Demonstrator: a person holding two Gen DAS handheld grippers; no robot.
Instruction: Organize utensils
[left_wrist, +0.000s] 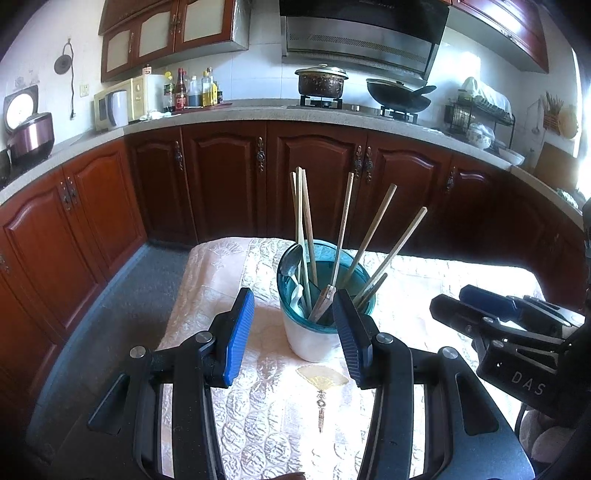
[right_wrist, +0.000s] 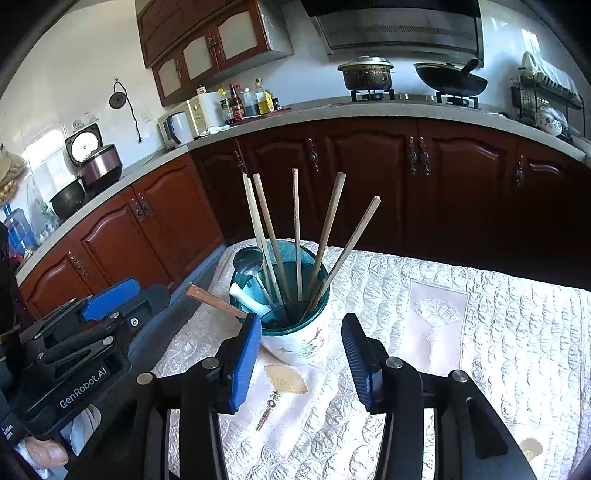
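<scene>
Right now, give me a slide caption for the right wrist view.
Open right claw faces a teal-rimmed utensil holder of chopsticks on a quilted tablecloth.

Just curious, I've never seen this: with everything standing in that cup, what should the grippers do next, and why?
Probably draw both back. The left gripper and right gripper are open and empty; the chopsticks, spoon and wooden-handled utensil already stand in the holder, and no loose utensil shows on the tablecloth.

I read "GenRobot.AI" in white on the black body of the left gripper (right_wrist: 122, 306), at the near left of my right view; on the right gripper (left_wrist: 476, 299), at the near right, only "DAS" shows
</scene>
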